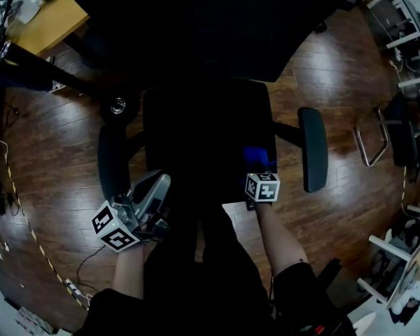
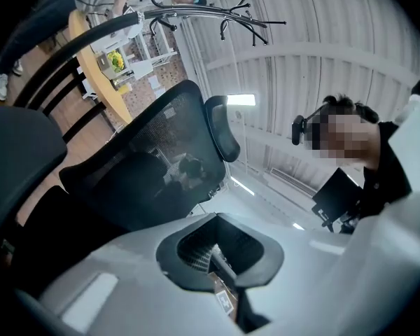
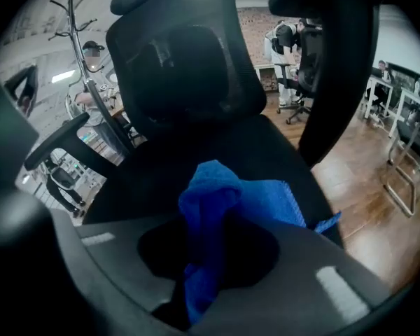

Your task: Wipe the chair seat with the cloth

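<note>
**Student:** What is each gripper doing at this stage?

**Instructor:** The right gripper (image 3: 211,261) is pinching a bunched blue terry cloth (image 3: 227,201) between its jaws. The cloth appears to be resting on the front right part of the black padded chair seat (image 1: 199,135). The left gripper (image 2: 220,257) is hanging off the seat's front left corner and tilting upward, with its jaws pressing together on nothing.

**Student:** How is the wiping stroke best being made?

**Instructor:** As a judgement, only a small patch of cloth is meeting the seat. The step is calling for a lower wrist, so that more fabric is flattening against the cushion. Overlapping passes should then be running from the back edge toward the front, with the hard jaw tips riding clear of the padding.

**Student:** Which edges are limiting the motion?

**Instructor:** Two black oblong armrest pads, one on the person's right (image 1: 313,149) and one on the left (image 1: 112,161), are flanking the seat. The black mesh backrest (image 3: 175,54) is rising at the far edge. Sideways strokes are probably needing to stop short of each pad. The near edge is opening toward the person over the brown wooden floor (image 1: 56,152), offering free room for drawing the cloth off
</note>
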Available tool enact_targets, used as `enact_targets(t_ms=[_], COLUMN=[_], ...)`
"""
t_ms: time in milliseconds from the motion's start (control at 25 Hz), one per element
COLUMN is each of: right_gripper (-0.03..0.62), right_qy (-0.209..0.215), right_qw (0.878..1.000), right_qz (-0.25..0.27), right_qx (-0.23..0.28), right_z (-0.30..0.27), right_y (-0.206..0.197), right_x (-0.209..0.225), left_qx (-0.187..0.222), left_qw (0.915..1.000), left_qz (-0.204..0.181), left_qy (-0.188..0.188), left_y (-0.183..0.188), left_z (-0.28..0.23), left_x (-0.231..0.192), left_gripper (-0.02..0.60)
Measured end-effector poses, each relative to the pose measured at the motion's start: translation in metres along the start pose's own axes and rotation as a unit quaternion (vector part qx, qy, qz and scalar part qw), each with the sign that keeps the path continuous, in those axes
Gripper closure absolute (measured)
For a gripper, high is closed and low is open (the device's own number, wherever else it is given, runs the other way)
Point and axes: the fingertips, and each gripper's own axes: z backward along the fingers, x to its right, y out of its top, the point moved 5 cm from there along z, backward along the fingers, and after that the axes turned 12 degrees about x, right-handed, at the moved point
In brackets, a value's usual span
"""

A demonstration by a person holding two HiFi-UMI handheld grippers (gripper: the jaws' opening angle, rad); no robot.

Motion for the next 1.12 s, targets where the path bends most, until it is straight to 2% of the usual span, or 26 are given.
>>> enact_targets(t_ms=[160,320,440,520,640,760,840,960,1120], right_gripper=[0.534,0.533,0.533,0.533,0.533,0.533,0.534,0.534,0.534], right_qy=[0.098,0.201,0.235,0.231,0.226,0.228,0.215,0.181,0.110], right_qw=[0.994,0.976,0.966,0.966,0.968,0.966,0.968,0.975,0.988], right_qz=[0.000,0.014,0.030,0.046,0.060,0.074,0.081,0.078,0.056], right_qx=[-0.038,-0.081,-0.107,-0.110,-0.094,-0.097,-0.100,-0.103,-0.097], right_z=[-0.018,-0.029,-0.033,-0.035,-0.036,-0.035,-0.034,-0.028,-0.010], right_y=[-0.031,-0.062,-0.084,-0.095,-0.098,-0.099,-0.100,-0.101,-0.095], right_x=[-0.104,-0.214,-0.269,-0.286,-0.291,-0.286,-0.275,-0.240,-0.158], left_qx=[0.022,0.049,0.064,0.070,0.073,0.069,0.065,0.048,0.016], left_qw=[0.9995,0.9977,0.9961,0.9954,0.9949,0.9952,0.9960,0.9978,0.9997], left_qz=[-0.009,-0.025,-0.031,-0.032,-0.034,-0.032,-0.028,-0.023,-0.012], left_qy=[0.020,0.039,0.052,0.057,0.062,0.061,0.055,0.041,0.016], left_y=[0.014,0.033,0.042,0.045,0.049,0.051,0.051,0.048,0.036], left_z=[0.017,0.043,0.063,0.073,0.084,0.087,0.084,0.072,0.043], left_x=[-0.001,0.001,0.002,0.005,0.009,0.006,0.004,0.005,0.003], left_gripper=[0.580,0.580,0.580,0.580,0.580,0.580,0.580,0.580,0.580])
